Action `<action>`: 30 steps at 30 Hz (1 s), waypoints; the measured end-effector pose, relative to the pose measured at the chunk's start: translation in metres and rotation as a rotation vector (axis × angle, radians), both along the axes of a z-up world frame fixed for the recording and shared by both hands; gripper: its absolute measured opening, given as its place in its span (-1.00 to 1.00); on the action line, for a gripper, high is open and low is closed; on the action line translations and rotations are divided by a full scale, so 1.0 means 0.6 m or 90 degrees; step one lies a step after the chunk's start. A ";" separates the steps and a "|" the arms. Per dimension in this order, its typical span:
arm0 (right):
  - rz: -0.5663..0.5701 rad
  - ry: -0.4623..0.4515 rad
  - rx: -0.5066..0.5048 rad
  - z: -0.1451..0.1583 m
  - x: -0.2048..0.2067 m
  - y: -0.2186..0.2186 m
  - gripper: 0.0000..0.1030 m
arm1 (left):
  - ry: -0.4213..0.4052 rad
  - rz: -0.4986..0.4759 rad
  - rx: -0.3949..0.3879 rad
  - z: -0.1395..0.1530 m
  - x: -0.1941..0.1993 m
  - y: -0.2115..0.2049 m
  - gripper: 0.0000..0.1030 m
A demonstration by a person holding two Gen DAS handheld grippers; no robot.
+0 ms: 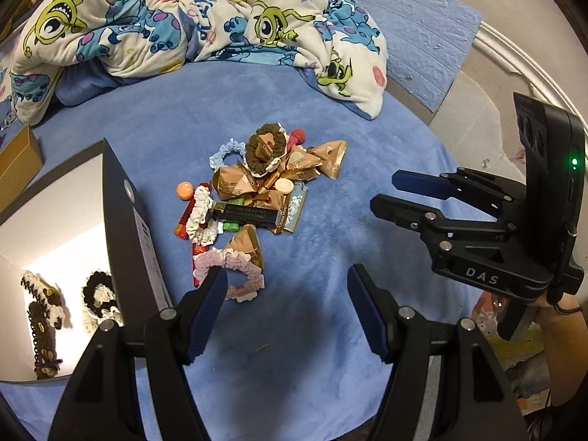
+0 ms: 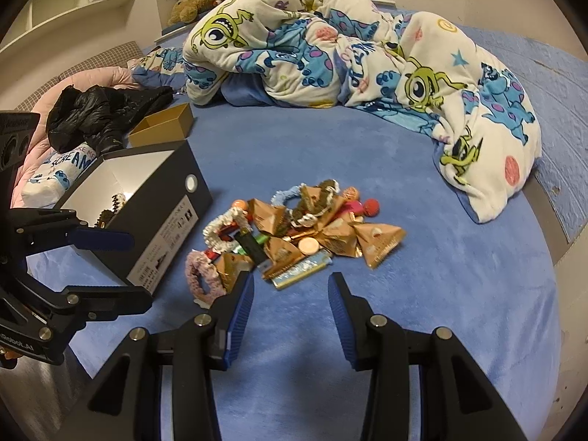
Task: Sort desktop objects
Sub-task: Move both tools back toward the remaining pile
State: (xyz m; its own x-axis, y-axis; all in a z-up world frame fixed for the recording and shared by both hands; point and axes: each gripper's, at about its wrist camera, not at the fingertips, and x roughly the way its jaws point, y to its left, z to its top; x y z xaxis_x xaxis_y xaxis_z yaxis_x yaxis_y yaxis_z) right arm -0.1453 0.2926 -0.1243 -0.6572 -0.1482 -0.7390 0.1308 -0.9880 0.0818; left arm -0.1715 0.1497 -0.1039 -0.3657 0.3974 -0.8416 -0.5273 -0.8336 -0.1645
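**Both hand-held grippers hover empty over a heap of small things on the bed**

The left hand-held gripper (image 1: 286, 312) has its jaws spread wide with nothing between them, only blue bed cover (image 1: 312, 330) below. Its left finger (image 1: 205, 312) is just beside the pink scrunchie (image 1: 235, 272), the nearest piece of the heap; whether it touches cannot be told. The right hand-held gripper (image 2: 290, 316) is parted more narrowly, also empty, its tips just short of the heap's near edge, where a pale blue lighter (image 2: 297, 270) lies.

The heap (image 1: 253, 198) lies in the middle of the bed: brown triangular snack packets (image 1: 327, 158), a brown scrunchie (image 1: 266, 147) on top, a white scrunchie (image 1: 200, 217), a light blue scrunchie (image 1: 222, 154), a dark tube with gold lettering (image 1: 246, 213) across the middle, a peach-coloured ball (image 1: 184, 190), a red round thing (image 1: 297, 136) and a green piece (image 1: 229, 226). The pieces overlap, so most are partly covered by others.

Just left of the heap stands an open dark box (image 1: 128, 228) with a white inside; in it lie more scrunchies (image 1: 97, 301), dark and cream. Its tall wall rises between the heap and its inside. Behind it are a small gold-brown cardboard box (image 2: 165, 123) and a crumpled black bag (image 2: 95, 114). A rumpled cartoon-print blanket (image 2: 367, 55) fills the far side of the bed, well apart from the heap, with a plush toy (image 2: 205, 0) beyond it.
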 end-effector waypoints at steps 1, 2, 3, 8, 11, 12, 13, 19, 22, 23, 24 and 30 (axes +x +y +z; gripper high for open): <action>-0.001 -0.001 -0.001 -0.003 0.000 0.004 -0.17 | -0.003 0.004 -0.001 -0.007 -0.002 0.001 0.33; -0.001 -0.002 -0.002 -0.005 0.000 0.007 -0.17 | -0.006 0.006 -0.001 -0.011 -0.003 0.002 0.33; -0.001 -0.003 -0.002 -0.009 0.000 0.010 -0.17 | -0.010 0.008 -0.002 -0.017 -0.005 0.002 0.33; 0.003 -0.010 -0.007 -0.029 -0.006 0.021 -0.17 | -0.033 0.020 -0.003 -0.053 -0.015 0.003 0.33; 0.010 -0.017 -0.012 -0.046 -0.013 0.024 -0.17 | -0.042 0.026 -0.007 -0.075 -0.021 0.005 0.33; 0.015 -0.019 -0.013 -0.052 -0.016 0.023 -0.17 | -0.046 0.028 -0.007 -0.082 -0.023 0.007 0.33; 0.018 -0.021 -0.014 -0.057 -0.017 0.023 -0.17 | -0.050 0.030 -0.009 -0.090 -0.026 0.008 0.33; 0.035 -0.043 -0.028 -0.094 -0.044 0.021 -0.17 | -0.061 0.028 -0.016 -0.124 -0.040 0.020 0.33; 0.039 -0.054 -0.034 -0.112 -0.062 0.022 -0.17 | -0.067 0.026 -0.020 -0.137 -0.048 0.024 0.33; 0.039 -0.056 -0.036 -0.116 -0.067 0.023 -0.17 | -0.069 0.025 -0.020 -0.140 -0.051 0.025 0.33; 0.039 -0.060 -0.041 -0.122 -0.074 0.024 -0.17 | -0.070 0.024 -0.022 -0.145 -0.053 0.026 0.33; 0.034 -0.081 -0.064 -0.149 -0.100 0.029 -0.17 | -0.083 0.027 -0.028 -0.167 -0.063 0.020 0.33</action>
